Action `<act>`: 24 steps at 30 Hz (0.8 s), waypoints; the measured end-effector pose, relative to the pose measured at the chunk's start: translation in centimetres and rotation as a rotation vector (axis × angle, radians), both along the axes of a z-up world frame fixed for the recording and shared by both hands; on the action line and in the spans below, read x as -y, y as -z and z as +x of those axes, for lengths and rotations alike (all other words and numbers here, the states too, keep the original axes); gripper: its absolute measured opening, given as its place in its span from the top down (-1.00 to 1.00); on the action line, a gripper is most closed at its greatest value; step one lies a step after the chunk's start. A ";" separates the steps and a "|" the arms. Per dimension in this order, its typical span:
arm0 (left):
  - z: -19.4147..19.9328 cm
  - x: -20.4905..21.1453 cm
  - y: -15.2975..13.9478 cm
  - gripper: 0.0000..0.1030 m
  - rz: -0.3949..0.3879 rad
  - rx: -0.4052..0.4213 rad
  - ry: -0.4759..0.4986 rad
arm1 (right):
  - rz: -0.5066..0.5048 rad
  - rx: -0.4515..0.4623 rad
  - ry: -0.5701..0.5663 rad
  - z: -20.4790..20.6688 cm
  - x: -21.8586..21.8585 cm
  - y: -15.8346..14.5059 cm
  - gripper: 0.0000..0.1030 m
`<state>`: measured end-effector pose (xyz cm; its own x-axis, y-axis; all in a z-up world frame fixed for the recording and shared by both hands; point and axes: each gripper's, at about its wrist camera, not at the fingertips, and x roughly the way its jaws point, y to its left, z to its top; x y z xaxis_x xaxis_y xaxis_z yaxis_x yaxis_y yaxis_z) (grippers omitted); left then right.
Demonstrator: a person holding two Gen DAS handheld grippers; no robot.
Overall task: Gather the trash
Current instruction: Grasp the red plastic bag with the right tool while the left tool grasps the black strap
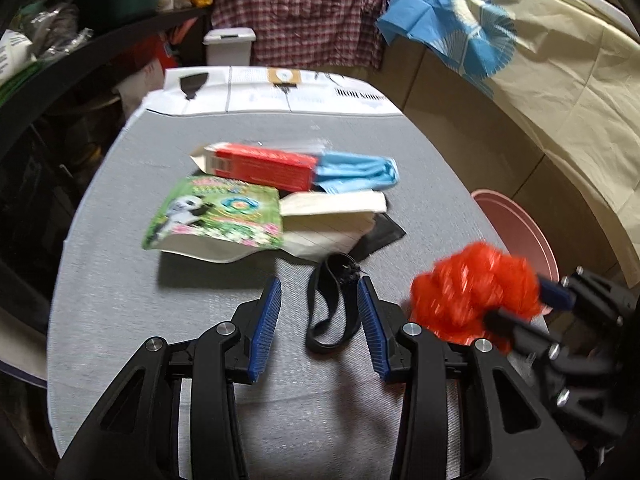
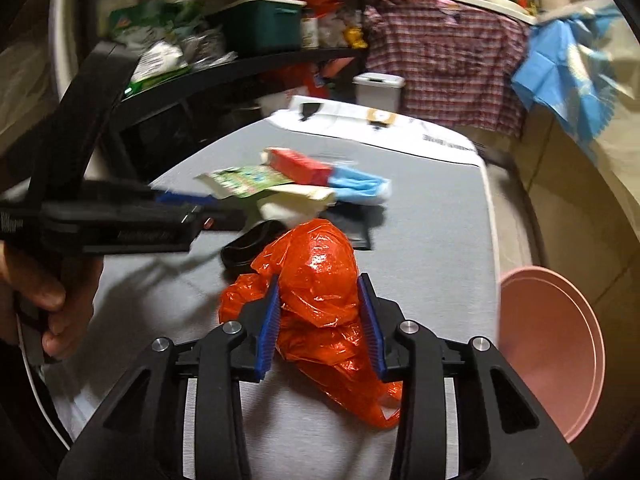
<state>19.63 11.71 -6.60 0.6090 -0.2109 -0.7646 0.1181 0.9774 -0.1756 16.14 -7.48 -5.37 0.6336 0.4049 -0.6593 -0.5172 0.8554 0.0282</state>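
My right gripper [image 2: 319, 312] is shut on a crumpled orange plastic bag [image 2: 320, 280] above the grey table [image 2: 432, 232]; the bag also shows at the right of the left wrist view [image 1: 472, 284]. My left gripper [image 1: 319, 316] is open and empty, low over a black elastic band [image 1: 328, 312]. Beyond lie a green panda pouch [image 1: 216, 212], a red carton [image 1: 260, 164], a blue cloth [image 1: 356, 172], a cream paper packet [image 1: 332, 216] and a black wrapper [image 1: 380, 236].
A pink bin [image 2: 552, 344] stands on the floor right of the table. A white printed sheet [image 1: 280, 92] covers the table's far end. Dark shelves with clutter [image 2: 180, 40] are on the left; a white lidded bin [image 1: 230, 46] and hanging clothes are behind.
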 end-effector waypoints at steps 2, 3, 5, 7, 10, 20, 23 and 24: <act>0.3 0.6 0.6 0.23 0.006 -0.026 0.018 | 0.009 -0.013 0.024 0.4 0.7 0.0 0.27; 0.3 0.9 0.9 0.23 0.017 -0.038 0.025 | 0.016 -0.024 0.035 0.7 1.0 0.1 0.27; 0.5 1.4 1.5 0.23 0.038 -0.055 0.033 | 0.022 -0.030 0.047 0.9 1.3 0.1 0.27; 0.5 1.6 1.9 0.23 0.044 -0.067 0.041 | 0.021 -0.032 0.053 1.1 1.4 0.2 0.27; 0.6 1.9 2.3 0.23 0.078 -0.085 0.039 | 0.023 -0.040 0.059 1.3 1.5 0.4 0.27; 0.3 1.8 1.4 0.73 0.116 -0.065 0.039 | 0.040 -0.046 0.081 1.4 1.9 0.4 0.27; -0.2 1.6 0.6 0.73 0.115 -0.040 0.032 | 0.043 -0.039 0.091 1.2 2.0 0.3 0.27; -0.4 1.5 0.2 0.73 0.113 -0.028 0.029 | 0.045 -0.036 0.095 1.2 2.0 0.3 0.27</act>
